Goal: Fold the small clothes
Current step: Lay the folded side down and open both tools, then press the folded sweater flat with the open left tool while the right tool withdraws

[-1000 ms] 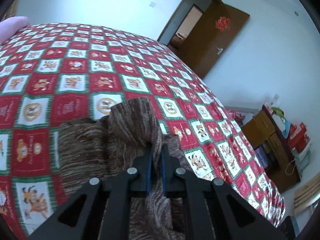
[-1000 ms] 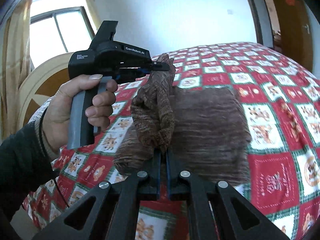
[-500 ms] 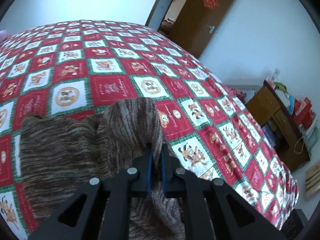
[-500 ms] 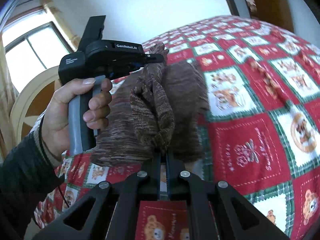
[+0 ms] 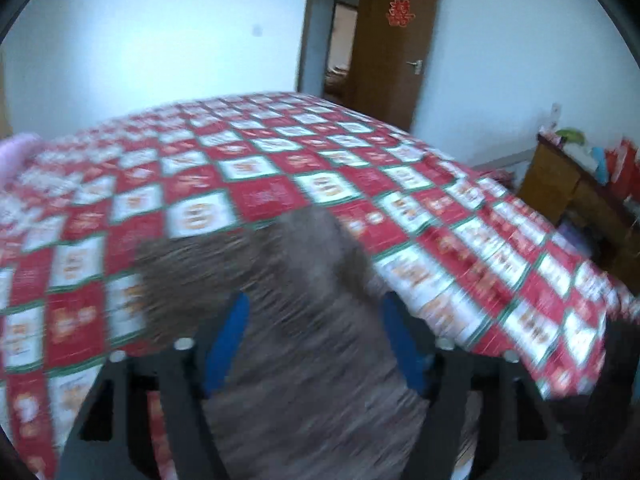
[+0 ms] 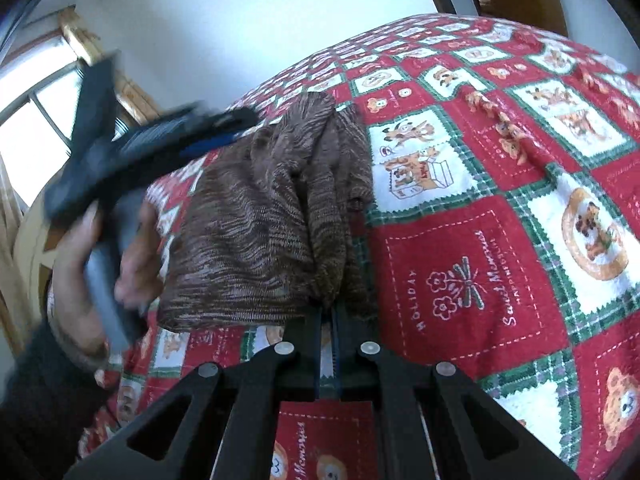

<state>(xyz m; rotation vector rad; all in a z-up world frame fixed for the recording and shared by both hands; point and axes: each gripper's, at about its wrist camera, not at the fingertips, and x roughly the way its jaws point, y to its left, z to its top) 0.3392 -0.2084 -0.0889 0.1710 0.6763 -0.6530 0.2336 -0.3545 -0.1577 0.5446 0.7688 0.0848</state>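
Right gripper (image 6: 327,316) is pinched narrow on a bunched fold of the brown knit garment (image 6: 272,216), which lies half lifted on the checked bedspread (image 6: 500,248). In the left wrist view my left gripper (image 5: 316,344) stands wide, its blue pads (image 5: 224,340) well apart, with the blurred garment (image 5: 312,320) lying loose between them; they do not hold it. From the right wrist view this left gripper (image 6: 160,148) is at about 10 o'clock from my right one, just beside the cloth's far edge.

I judge the step in hand is laying the fold down. To do it well, I should lower the right side slowly toward 12 o'clock, keep the edge straight, and release only when the layers are flat on the bedspread. The left one should move away without catching the knit, because it is soft and can pull easily.
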